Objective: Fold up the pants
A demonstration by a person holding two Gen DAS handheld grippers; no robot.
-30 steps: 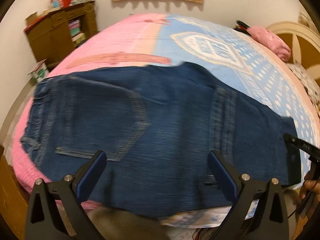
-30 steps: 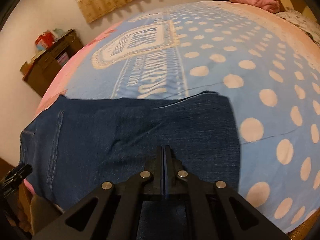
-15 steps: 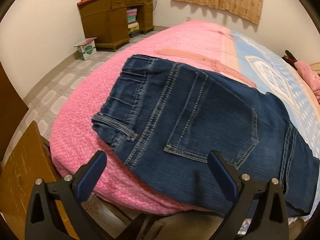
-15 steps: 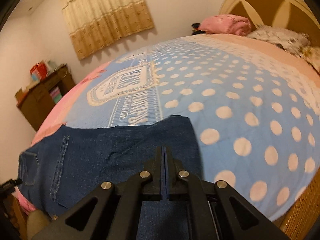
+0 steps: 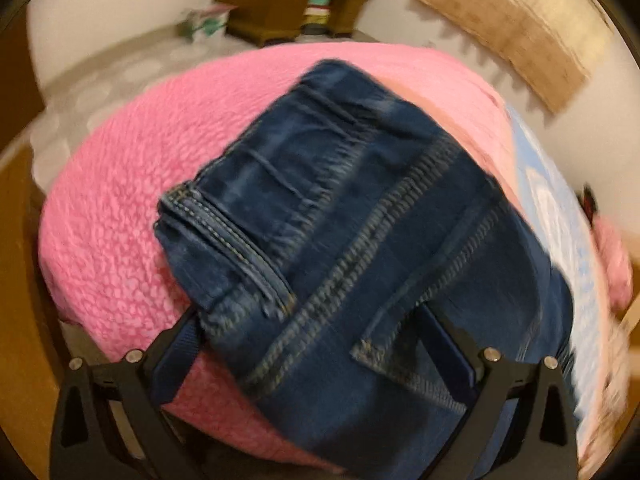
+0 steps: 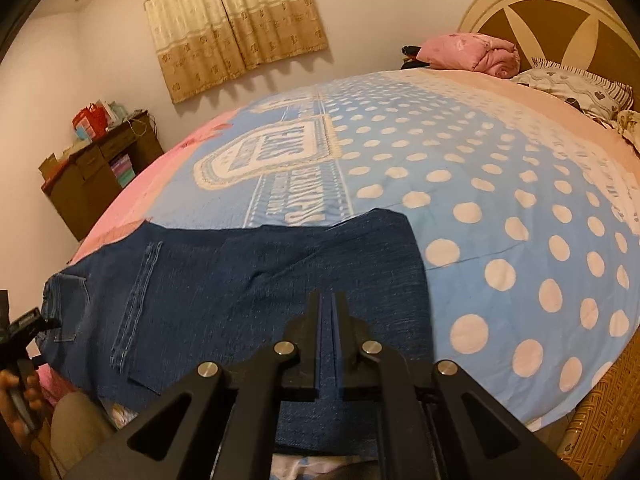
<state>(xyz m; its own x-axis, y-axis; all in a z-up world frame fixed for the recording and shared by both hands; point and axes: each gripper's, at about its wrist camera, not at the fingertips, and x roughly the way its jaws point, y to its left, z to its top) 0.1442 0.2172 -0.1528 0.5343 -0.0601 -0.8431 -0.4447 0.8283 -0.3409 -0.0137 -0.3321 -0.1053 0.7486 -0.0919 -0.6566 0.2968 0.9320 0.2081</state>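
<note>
Dark blue jeans [image 5: 360, 248] lie folded lengthwise on the bed, waistband and back pocket toward the pink foot end. My left gripper [image 5: 316, 344] is open, its jaws wide on either side of the near waist corner; the denim covers its fingertips. In the right wrist view the jeans [image 6: 248, 280] stretch leftward across the bed. My right gripper [image 6: 330, 300] is shut on the near edge of the leg fabric. The left gripper [image 6: 24, 324] shows at the far left of that view.
The bed has a pink blanket [image 5: 120, 216] at the foot and a blue polka-dot sheet [image 6: 500, 208]. A wooden cabinet [image 6: 96, 176] stands by the wall. A pink bundle [image 6: 472, 56], pillows [image 6: 576, 88] and the headboard [image 6: 560, 12] are at the far end.
My left gripper has swung left and moved down to the waistband, its open jaws now around the near waist corner. My right gripper stays shut on the leg fabric and has lifted slightly.
</note>
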